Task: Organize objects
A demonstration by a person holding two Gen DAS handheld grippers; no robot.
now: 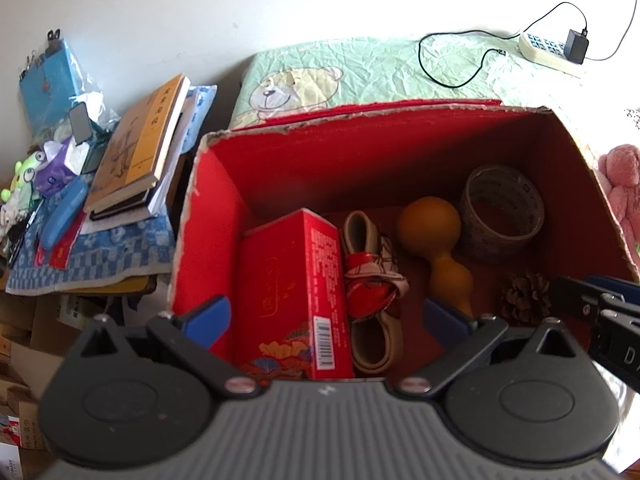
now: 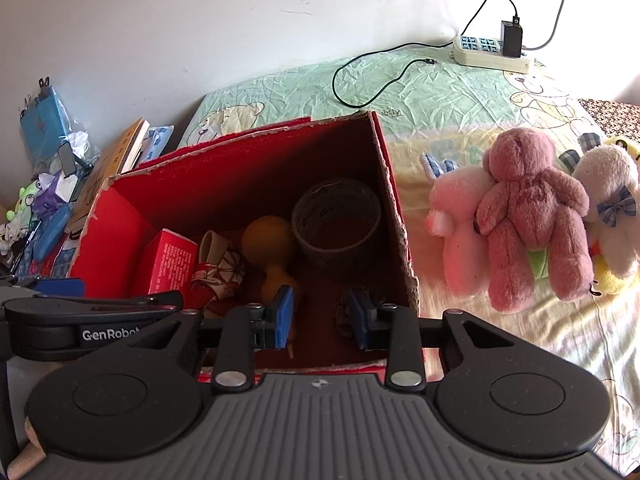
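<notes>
My right gripper (image 2: 320, 316), half open and empty, hovers over the light, brittle pinecone (image 2: 343, 316); I'd pinch its middle gently.

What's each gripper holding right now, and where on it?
Nothing. The left gripper is wide open above the red carton; the right gripper has a bare gap between its pads, with the pine cone below, ungripped.

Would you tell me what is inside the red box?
Red box: carton, shoe, gourd, tape roll, pinecone. Grippers hide the near floor.
</notes>
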